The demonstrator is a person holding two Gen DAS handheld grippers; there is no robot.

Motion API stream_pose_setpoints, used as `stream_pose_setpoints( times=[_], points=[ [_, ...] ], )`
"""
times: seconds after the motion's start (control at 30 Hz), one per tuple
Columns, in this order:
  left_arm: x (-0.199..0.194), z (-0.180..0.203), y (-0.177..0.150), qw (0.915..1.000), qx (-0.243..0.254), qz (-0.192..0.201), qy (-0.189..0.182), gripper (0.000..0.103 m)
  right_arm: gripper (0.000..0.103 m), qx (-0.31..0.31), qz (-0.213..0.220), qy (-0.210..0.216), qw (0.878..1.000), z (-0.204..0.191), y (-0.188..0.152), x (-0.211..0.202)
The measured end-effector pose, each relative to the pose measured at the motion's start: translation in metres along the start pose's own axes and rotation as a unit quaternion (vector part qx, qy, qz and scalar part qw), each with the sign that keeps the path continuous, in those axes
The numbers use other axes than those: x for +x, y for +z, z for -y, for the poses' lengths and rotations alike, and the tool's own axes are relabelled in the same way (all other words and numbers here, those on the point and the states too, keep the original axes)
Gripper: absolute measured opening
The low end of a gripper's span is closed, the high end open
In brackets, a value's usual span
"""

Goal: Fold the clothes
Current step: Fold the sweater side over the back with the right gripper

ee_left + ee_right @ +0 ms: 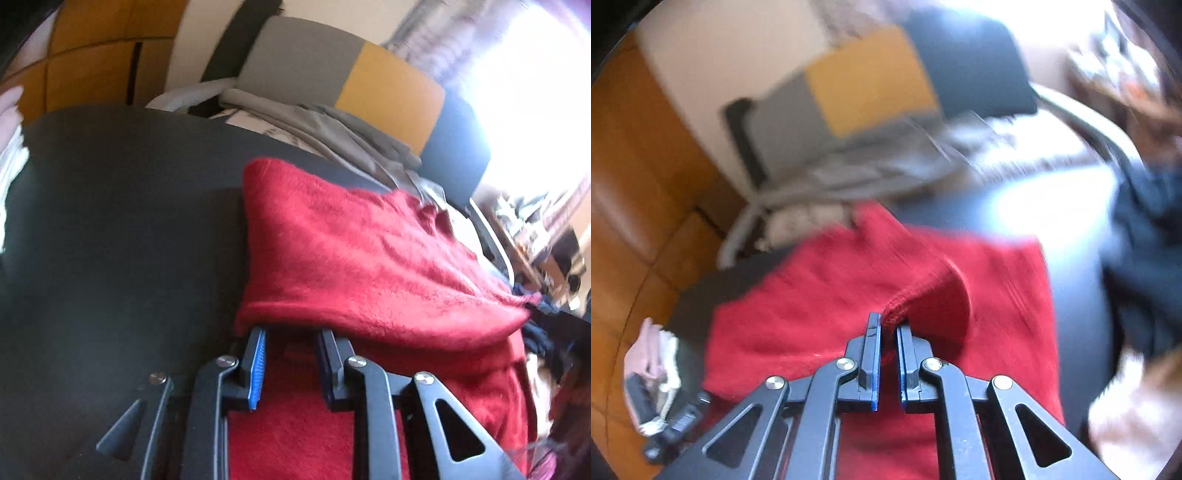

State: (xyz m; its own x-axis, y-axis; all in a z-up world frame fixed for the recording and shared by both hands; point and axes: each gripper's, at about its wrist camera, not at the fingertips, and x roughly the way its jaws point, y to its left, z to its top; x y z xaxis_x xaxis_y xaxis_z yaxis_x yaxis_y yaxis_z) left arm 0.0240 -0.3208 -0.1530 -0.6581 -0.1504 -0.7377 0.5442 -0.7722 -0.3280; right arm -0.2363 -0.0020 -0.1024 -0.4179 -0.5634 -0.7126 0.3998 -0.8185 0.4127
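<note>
A: What is seen from the left wrist?

B: A red fleecy garment [354,254] is seen spread over the right part of a dark table [110,229], with a folded edge lying across just ahead of the left gripper [291,338]. The fingertips are hidden under that fold, so whether the cloth is pinched cannot be told; the jaws are seen standing partly apart, with red cloth below and between them. Grey clothes [332,129] are heaped at the far edge of the table, in front of a grey and yellow chair back [351,74]. Pale cloth [11,147] is glimpsed at the left border.

A: And from the right wrist?

B: The picture is blurred. The right gripper [888,325] is seen nearly shut, and a ribbed hem of the red garment [820,306] is clamped between its fingertips, the cloth being raised into a ridge there. The rest of the garment is seen lying on the dark table [1078,295]. A dark blue garment [1145,258] is seen on the right, and a hand [650,373] at the lower left
</note>
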Motion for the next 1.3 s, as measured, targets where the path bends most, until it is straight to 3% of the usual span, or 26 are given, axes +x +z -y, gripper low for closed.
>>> stream_pose_setpoints(
  times=[0.07,0.2,0.23,0.27,0.3,0.4,0.43,0.47,0.57,0.63,0.73,0.8,0.9,1.0,1.1,1.2,1.3],
  points=[
    [0.0,0.006,-0.002,0.9999,0.013,-0.001,0.004,0.023,0.008,0.041,-0.009,0.012,0.999,0.026,-0.021,0.008],
    [-0.001,0.012,-0.003,0.9998,0.02,-0.004,0.009,0.023,0.013,0.11,0.003,0.079,0.991,0.051,-0.034,0.011],
    [-0.001,0.012,-0.003,0.9997,0.02,-0.004,0.01,0.023,0.018,0.126,0.005,0.094,0.988,0.054,-0.032,0.011],
    [-0.003,0.012,-0.004,0.9997,0.02,-0.004,0.01,0.023,0.035,0.143,0.007,0.108,0.984,0.058,-0.03,0.011],
    [-0.003,0.012,-0.005,0.9997,0.02,-0.004,0.01,0.023,0.041,0.162,0.011,0.122,0.979,0.061,-0.028,0.012],
    [-0.002,0.013,-0.005,0.9998,0.018,-0.003,0.012,0.023,0.042,0.212,0.023,0.139,0.967,0.067,-0.023,0.018],
    [-0.001,0.014,-0.004,0.9998,0.018,-0.002,0.013,0.023,0.033,0.221,0.023,0.135,0.966,0.066,-0.023,0.021],
    [-0.001,0.014,-0.005,0.9997,0.019,-0.002,0.013,0.023,0.007,0.221,0.021,0.119,0.968,0.064,-0.022,0.025],
    [0.0,0.015,-0.006,0.9997,0.02,-0.002,0.011,0.023,0.008,0.169,0.019,0.072,0.983,0.046,-0.012,0.026],
    [0.001,0.014,-0.006,0.9998,0.017,-0.003,0.008,0.024,0.008,0.11,0.05,0.057,0.991,0.024,0.004,0.01],
    [0.001,0.013,-0.006,0.9999,0.015,-0.003,0.005,0.024,0.008,0.013,0.131,0.053,0.99,-0.014,0.023,-0.034],
    [0.001,0.013,-0.006,0.9999,0.016,-0.003,0.005,0.024,0.008,-0.015,0.122,0.023,0.992,-0.02,0.026,-0.033],
    [0.001,0.012,-0.006,0.9998,0.017,-0.004,0.002,0.024,0.008,-0.001,0.063,-0.022,0.998,0.0,0.014,-0.005],
    [-0.003,0.013,-0.007,0.9995,0.03,-0.013,-0.001,0.024,0.008,0.042,0.025,-0.036,0.998,0.03,-0.005,0.013],
    [-0.016,0.017,-0.014,0.9983,0.053,-0.02,-0.009,0.023,0.009,0.057,0.025,-0.028,0.998,0.04,-0.012,0.011],
    [-0.035,0.022,-0.021,0.9964,0.077,-0.018,-0.032,0.023,0.021,0.072,0.019,-0.018,0.997,0.048,-0.013,0.002],
    [-0.06,0.031,-0.016,0.9928,0.107,0.011,-0.052,0.023,0.023,0.058,0.03,-0.05,0.997,0.047,-0.017,-0.015]
  ],
)
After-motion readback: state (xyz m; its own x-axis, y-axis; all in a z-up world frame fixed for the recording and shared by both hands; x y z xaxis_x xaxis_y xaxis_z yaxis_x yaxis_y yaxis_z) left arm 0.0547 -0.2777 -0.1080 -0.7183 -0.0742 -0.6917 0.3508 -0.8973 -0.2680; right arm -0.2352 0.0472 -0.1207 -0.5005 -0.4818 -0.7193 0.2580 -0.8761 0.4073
